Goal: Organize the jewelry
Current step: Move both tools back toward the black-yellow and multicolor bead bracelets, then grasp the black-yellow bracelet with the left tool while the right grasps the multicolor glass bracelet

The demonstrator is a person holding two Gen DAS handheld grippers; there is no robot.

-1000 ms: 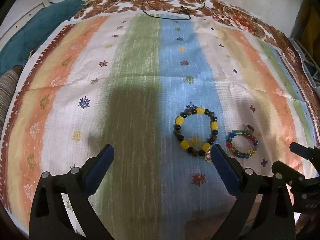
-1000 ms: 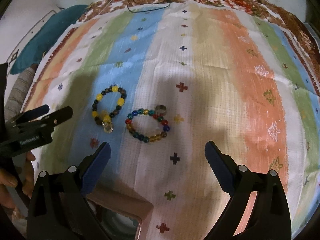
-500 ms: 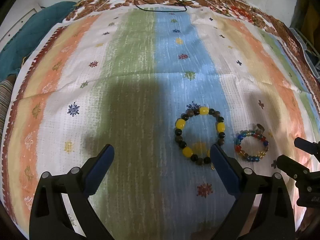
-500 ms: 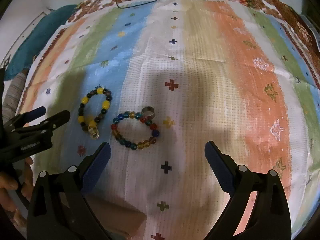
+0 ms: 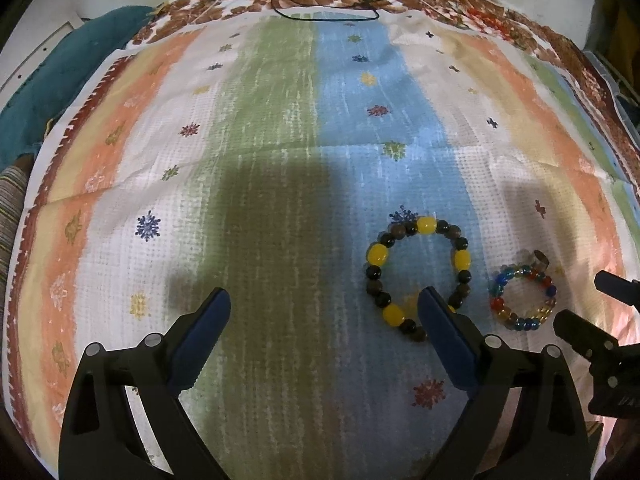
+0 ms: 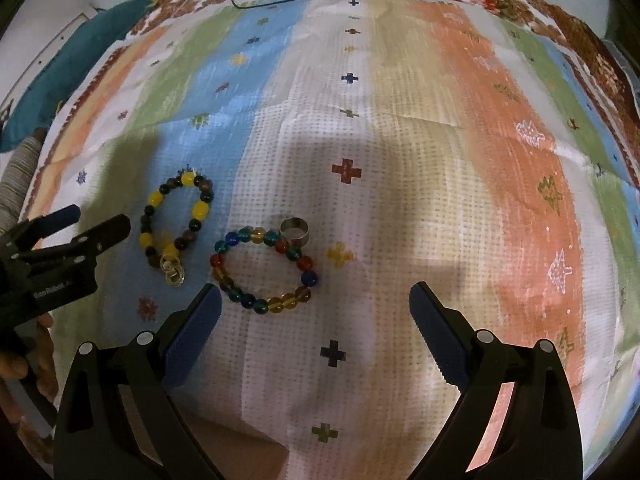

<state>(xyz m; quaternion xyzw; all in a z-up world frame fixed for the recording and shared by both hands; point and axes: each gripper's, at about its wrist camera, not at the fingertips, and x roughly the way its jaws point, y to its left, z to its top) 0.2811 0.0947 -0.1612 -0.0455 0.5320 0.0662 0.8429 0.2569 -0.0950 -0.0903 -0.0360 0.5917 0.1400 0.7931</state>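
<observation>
A yellow and dark bead bracelet [image 5: 418, 276] lies on the striped cloth [image 5: 280, 160], just ahead of my left gripper's right finger. It also shows in the right wrist view [image 6: 176, 222], with a clear charm [image 6: 174, 274] at its near end. A multicoloured glass bead bracelet [image 6: 264, 270] lies to its right, with a silver ring [image 6: 294, 233] touching its far side. Both show in the left wrist view: the bracelet [image 5: 524, 298] and the ring [image 5: 538, 258]. My left gripper [image 5: 324, 316] is open and empty. My right gripper [image 6: 314, 308] is open and empty, just behind the multicoloured bracelet.
A black cord [image 5: 320, 4] lies at the far edge of the cloth. A teal cushion [image 5: 48, 80] sits off the left side. A brown flat object [image 6: 256, 452] lies under my right gripper at the near edge.
Both grippers have moved back and a little left over the cloth, so the bracelets sit further from the near edge in view. The jewelry has not moved.
</observation>
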